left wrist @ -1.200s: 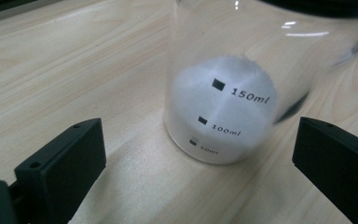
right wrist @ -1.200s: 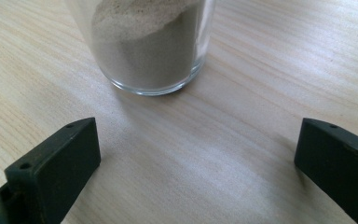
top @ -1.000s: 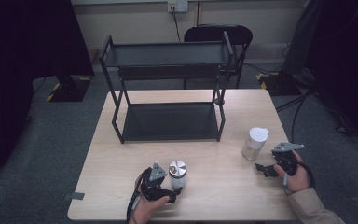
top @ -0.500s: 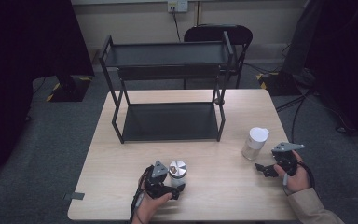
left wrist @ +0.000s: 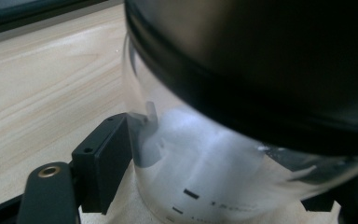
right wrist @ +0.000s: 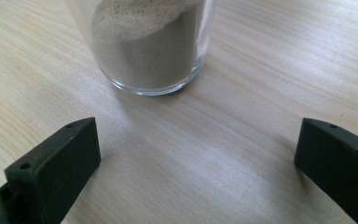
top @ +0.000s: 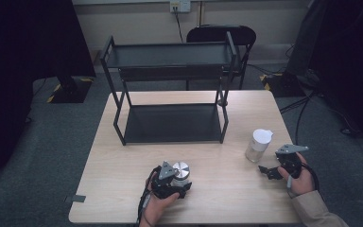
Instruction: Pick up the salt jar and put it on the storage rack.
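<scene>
The left gripper (top: 172, 182) has just been closed on the jar (top: 181, 172), pads pressed on its glass, near the table's (top: 217, 142) front edge; the right gripper (top: 276, 166) is held wide apart, just short of the white-lidded jar (top: 259, 144).

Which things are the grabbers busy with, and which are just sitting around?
Busy with:
- left gripper, jaws just closed around the silver-lidded glass jar
- right gripper, open before the white-lidded glass jar of powder

Sitting around:
- black two-tier metal shelf
- black chair
</scene>
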The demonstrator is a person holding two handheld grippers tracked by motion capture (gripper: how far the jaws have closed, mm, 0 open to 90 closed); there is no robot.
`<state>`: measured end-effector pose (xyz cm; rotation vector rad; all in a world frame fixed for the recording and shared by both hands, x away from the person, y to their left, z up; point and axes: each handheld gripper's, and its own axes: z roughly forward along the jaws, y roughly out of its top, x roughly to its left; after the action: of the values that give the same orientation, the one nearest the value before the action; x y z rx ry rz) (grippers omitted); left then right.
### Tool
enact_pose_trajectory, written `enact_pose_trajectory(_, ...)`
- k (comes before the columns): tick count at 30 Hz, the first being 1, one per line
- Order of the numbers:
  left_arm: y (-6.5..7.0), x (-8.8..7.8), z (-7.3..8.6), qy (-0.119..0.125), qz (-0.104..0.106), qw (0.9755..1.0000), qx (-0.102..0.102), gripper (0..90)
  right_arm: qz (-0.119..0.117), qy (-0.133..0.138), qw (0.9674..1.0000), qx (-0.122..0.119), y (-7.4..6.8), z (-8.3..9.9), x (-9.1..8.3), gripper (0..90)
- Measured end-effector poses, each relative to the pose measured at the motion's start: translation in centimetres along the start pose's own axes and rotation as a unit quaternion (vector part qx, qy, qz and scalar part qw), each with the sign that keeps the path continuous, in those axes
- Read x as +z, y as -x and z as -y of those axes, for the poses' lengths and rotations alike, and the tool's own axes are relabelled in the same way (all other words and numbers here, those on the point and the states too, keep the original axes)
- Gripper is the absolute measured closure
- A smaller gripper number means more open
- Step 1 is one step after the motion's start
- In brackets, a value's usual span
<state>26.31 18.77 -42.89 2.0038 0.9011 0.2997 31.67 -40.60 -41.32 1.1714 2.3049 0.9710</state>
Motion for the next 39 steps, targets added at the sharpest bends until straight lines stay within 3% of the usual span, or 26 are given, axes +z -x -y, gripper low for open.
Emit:
enact_pose_trajectory(12, 1.3, -0.1, -0.6, -0.006, -0.031, 0.9991, 0.027, 29.9, 0.000, 0.000, 1.0000, 0.000, 0.0, 0.0, 0.0, 0.0)
enact_pose_trajectory(21, 0.4, -0.7, -1.1, -0.004, -0.031, 0.9994, 0.015, 30.2, 0.000, 0.000, 1.0000, 0.000, 0.0, 0.0, 0.0, 0.0)
enact_pose_trajectory(30, -0.7, -1.4, -2.9, -0.004, -0.023, 0.9997, 0.004, 30.3, 0.000, 0.000, 1.0000, 0.000, 0.0, 0.0, 0.0, 0.0)
enact_pose_trajectory(39, -1.4, -1.8, -5.0, -0.009, -0.019, 0.9998, 0.006, 30.4, 0.000, 0.000, 1.0000, 0.000, 0.0, 0.0, 0.0, 0.0)
